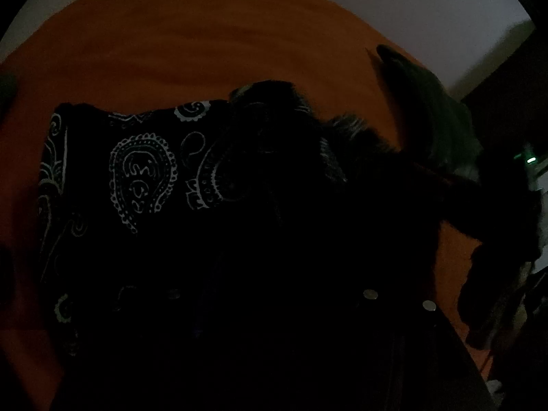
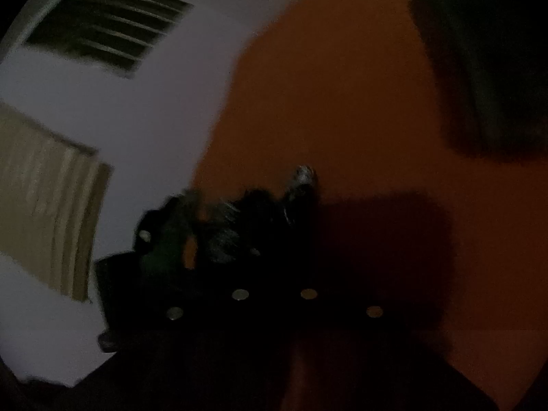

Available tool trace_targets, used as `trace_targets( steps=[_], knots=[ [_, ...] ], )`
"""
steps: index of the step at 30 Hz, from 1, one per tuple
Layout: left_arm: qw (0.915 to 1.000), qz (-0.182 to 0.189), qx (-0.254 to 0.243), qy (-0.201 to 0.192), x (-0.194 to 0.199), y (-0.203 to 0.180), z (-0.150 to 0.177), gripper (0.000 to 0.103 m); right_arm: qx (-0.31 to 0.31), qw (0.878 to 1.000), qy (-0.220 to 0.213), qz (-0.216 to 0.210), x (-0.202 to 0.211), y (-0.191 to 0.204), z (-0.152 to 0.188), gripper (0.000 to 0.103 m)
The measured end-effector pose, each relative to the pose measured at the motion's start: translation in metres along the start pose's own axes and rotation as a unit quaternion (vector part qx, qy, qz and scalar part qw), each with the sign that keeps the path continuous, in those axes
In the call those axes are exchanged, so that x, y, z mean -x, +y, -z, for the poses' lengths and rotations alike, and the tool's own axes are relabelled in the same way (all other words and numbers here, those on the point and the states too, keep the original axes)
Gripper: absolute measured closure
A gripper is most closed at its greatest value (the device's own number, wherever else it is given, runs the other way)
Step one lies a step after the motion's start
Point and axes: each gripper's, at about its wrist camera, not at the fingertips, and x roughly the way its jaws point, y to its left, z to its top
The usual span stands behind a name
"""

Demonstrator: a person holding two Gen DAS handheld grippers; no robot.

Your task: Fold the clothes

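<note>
A black garment (image 1: 144, 178) with a white paisley print lies on the orange bed sheet (image 1: 191, 44). Its right part is drawn out as a dark band toward the right edge. My left gripper (image 1: 274, 226) hangs low over the garment's dark middle. Its fingers are lost in the dark, so their state is hidden. In the right wrist view my right gripper (image 2: 270, 219) has its jaws together on a bunched edge of the same garment (image 2: 222, 236), held above the sheet (image 2: 359, 102).
A dark green cloth (image 1: 428, 102) lies at the sheet's right side and shows again as a dark mass (image 2: 479, 51). A pale wall (image 2: 137, 102) with a slatted vent (image 2: 106, 24) stands beyond the bed. The room is very dim.
</note>
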Motion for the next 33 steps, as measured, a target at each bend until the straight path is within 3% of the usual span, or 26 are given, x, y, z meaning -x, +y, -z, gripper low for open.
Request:
trace_targets(
  steps=[2, 5, 6, 7, 8, 11, 12, 13, 14, 16, 19, 21, 22, 24, 25, 26, 28, 29, 30, 32, 33],
  knots=[
    [1.0000, 0.005, 0.002, 0.001, 0.005, 0.002, 0.001, 0.045, 0.018, 1.000, -0.001, 0.003, 0.003, 0.007, 0.000, 0.102],
    [0.9997, 0.017, 0.020, -0.001, 0.007, 0.010, 0.001, 0.045, 0.005, 0.998, 0.020, 0.056, 0.001, 0.001, 0.005, 0.092],
    [0.9994, 0.021, 0.027, -0.001, 0.009, 0.013, 0.000, 0.045, -0.012, 0.998, 0.020, 0.054, 0.001, -0.004, 0.005, 0.083],
    [0.9990, 0.026, 0.035, 0.000, 0.012, 0.016, -0.001, 0.045, -0.029, 0.998, 0.021, 0.053, 0.001, -0.009, 0.005, 0.056],
    [0.9988, 0.029, 0.039, 0.000, 0.013, 0.018, -0.001, 0.045, -0.045, 0.997, 0.022, 0.050, 0.000, -0.014, 0.006, 0.042],
    [0.9989, 0.028, 0.038, 0.001, 0.014, 0.020, -0.006, 0.045, -0.058, 0.997, 0.047, 0.028, -0.019, -0.019, 0.003, 0.043],
    [0.9989, 0.027, 0.039, 0.000, 0.015, 0.021, -0.007, 0.045, -0.040, 0.997, 0.061, 0.030, -0.029, -0.015, -0.001, 0.050],
    [0.9988, 0.027, 0.040, 0.000, 0.017, 0.021, -0.008, 0.045, -0.005, 0.996, 0.071, 0.050, -0.039, -0.006, -0.007, 0.083],
    [0.9989, 0.026, 0.039, -0.001, 0.017, 0.021, -0.008, 0.045, 0.028, 0.994, 0.077, 0.070, -0.049, 0.003, -0.013, 0.099],
    [0.9991, 0.025, 0.035, -0.002, 0.016, 0.021, -0.006, 0.045, 0.049, 0.993, 0.047, 0.101, -0.049, 0.014, -0.030, 0.100],
    [0.9993, 0.023, 0.028, -0.005, 0.016, 0.022, -0.002, 0.045, 0.030, 0.988, -0.049, 0.146, -0.026, 0.014, -0.059, 0.100],
    [0.9992, 0.025, 0.030, -0.005, 0.019, 0.024, 0.000, 0.045, 0.006, 0.991, -0.044, 0.130, -0.019, 0.007, -0.067, 0.100],
    [0.9992, 0.027, 0.031, -0.004, 0.019, 0.024, -0.001, 0.045, -0.004, 0.994, -0.016, 0.107, -0.020, 0.004, -0.069, 0.099],
    [0.9991, 0.029, 0.031, -0.001, 0.017, 0.026, -0.001, 0.045, -0.013, 0.994, 0.060, 0.086, -0.033, 0.005, -0.067, 0.076],
    [0.9991, 0.029, 0.031, 0.000, 0.016, 0.025, -0.003, 0.045, 0.003, 0.992, 0.080, 0.103, -0.038, 0.010, -0.064, 0.047],
    [0.9991, 0.029, 0.030, 0.000, 0.013, 0.025, -0.004, 0.045, 0.018, 0.988, 0.099, 0.119, -0.043, 0.015, -0.060, 0.039],
    [0.9993, 0.024, 0.030, 0.001, 0.012, 0.023, -0.006, 0.045, 0.054, 0.976, 0.148, 0.149, -0.059, 0.025, -0.054, 0.043],
    [0.9994, 0.021, 0.029, 0.000, 0.012, 0.022, -0.006, 0.045, 0.067, 0.971, 0.166, 0.160, -0.069, 0.031, -0.051, 0.074],
    [0.9995, 0.019, 0.027, -0.001, 0.011, 0.020, -0.007, 0.045, 0.079, 0.966, 0.172, 0.174, -0.074, 0.035, -0.049, 0.098],
    [0.9996, 0.014, 0.024, -0.002, 0.011, 0.018, -0.008, 0.045, 0.100, 0.958, 0.181, 0.200, -0.084, 0.042, -0.047, 0.101],
    [0.9997, 0.013, 0.022, -0.003, 0.011, 0.018, -0.007, 0.045, 0.092, 0.964, 0.162, 0.191, -0.079, 0.045, -0.045, 0.102]
  ],
)
